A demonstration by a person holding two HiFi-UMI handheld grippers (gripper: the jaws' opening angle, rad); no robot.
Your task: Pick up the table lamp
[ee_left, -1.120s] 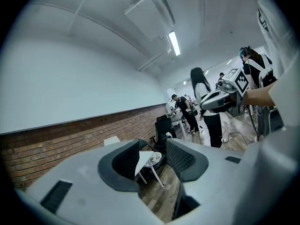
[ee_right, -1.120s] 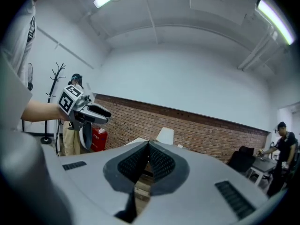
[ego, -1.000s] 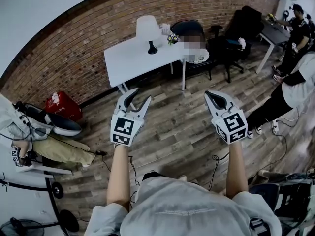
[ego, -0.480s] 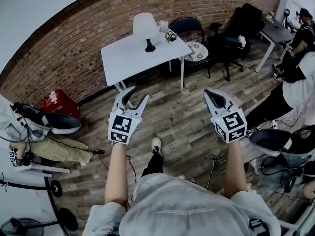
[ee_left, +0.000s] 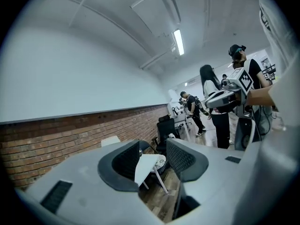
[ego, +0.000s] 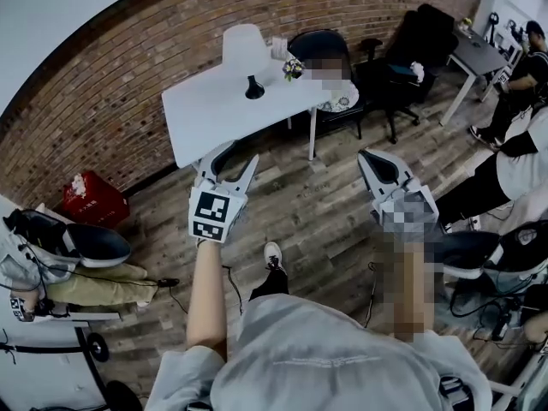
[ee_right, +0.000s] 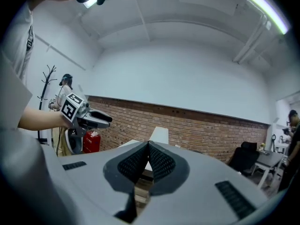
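A red brick wall [ego: 128, 84] curves across the upper left of the head view, a pale wall [ego: 51, 15] above it; wood-plank floor [ego: 317, 204] fills the centre; a white table [ego: 214, 114] stands near the bricks, upper centre; dark office chairs [ego: 407, 50] crowd the upper right; a ceiling strip light [ee_left: 178, 41] glows in the left gripper view

The far wall [ego: 103, 84] is rough red brick. The floor [ego: 317, 221] is grainy wood planking with a dull finish. The tabletop [ego: 205, 114] is smooth, matt white. The table lamp [ego: 242, 41] has a white matt shade, perhaps cloth, over a dark base. The left gripper [ee_left: 152, 146] and the right gripper [ee_right: 148, 144] have smooth grey matt plastic shells, with dark, finely ribbed pads on the jaws.
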